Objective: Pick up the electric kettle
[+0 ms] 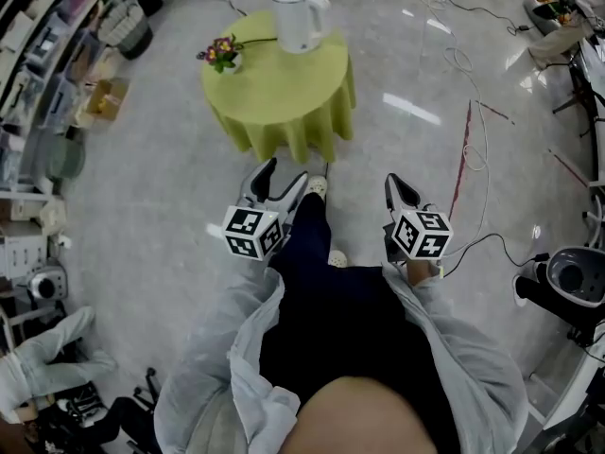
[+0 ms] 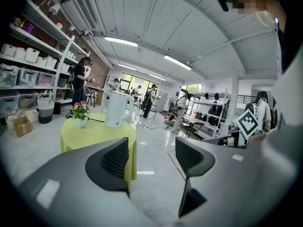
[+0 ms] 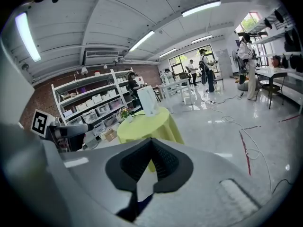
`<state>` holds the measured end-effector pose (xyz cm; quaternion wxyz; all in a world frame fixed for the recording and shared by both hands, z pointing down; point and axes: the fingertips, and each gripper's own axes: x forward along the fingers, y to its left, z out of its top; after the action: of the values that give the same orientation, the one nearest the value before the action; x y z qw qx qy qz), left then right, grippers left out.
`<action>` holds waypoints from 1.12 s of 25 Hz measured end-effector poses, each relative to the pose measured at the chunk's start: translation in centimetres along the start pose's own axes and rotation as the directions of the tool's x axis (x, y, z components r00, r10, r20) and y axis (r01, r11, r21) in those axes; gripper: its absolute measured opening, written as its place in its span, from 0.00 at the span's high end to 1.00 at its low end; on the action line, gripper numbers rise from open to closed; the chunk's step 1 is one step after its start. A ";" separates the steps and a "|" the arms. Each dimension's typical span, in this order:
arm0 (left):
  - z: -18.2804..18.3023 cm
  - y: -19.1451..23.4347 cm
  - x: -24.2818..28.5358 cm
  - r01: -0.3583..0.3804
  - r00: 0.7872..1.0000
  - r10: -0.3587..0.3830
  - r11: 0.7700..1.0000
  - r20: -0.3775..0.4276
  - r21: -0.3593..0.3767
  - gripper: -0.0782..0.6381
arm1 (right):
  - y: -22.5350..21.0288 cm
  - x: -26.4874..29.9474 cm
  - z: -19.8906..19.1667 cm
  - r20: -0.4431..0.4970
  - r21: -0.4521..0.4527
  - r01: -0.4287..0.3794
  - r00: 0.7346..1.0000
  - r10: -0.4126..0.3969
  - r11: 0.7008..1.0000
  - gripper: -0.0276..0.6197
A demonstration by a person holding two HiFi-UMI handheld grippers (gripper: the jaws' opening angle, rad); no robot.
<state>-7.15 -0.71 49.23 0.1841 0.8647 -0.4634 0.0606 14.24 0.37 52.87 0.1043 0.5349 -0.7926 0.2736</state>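
Note:
A white electric kettle (image 1: 298,13) stands upright at the far side of a round table with a yellow-green cloth (image 1: 284,93). It also shows in the left gripper view as the kettle (image 2: 117,109) and in the right gripper view as the kettle (image 3: 148,101). My left gripper (image 1: 284,176) is held over the floor, well short of the table, jaws open and empty. My right gripper (image 1: 396,185) hangs level with it to the right, jaws shut on nothing. Both point toward the table.
A small pot of flowers (image 1: 223,55) sits at the table's left, with a black cord running to the kettle. Shelving with boxes (image 1: 57,74) lines the left. Cables (image 1: 473,149) trail over the floor on the right. People stand far off.

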 end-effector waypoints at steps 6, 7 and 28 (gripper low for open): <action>4.8 4.0 4.8 0.006 0.999 -0.006 1.000 0.040 0.019 0.45 | -1.0 4.7 5.4 0.032 -0.013 0.015 0.999 -0.014 1.000 0.95; 5.4 4.5 5.6 0.009 0.999 -0.010 1.000 0.039 0.018 0.45 | -1.2 5.3 6.2 0.037 -0.008 0.020 0.999 -0.020 1.000 0.95; 12.0 13.0 18.7 0.125 0.992 -0.126 0.991 0.009 0.053 0.45 | -4.3 18.2 15.2 0.078 0.027 0.097 0.992 -0.099 0.995 0.95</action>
<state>-8.15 -26.28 46.73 0.1620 0.8971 -0.4073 0.0558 12.74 -23.49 49.97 0.0802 0.5848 -0.7656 0.2559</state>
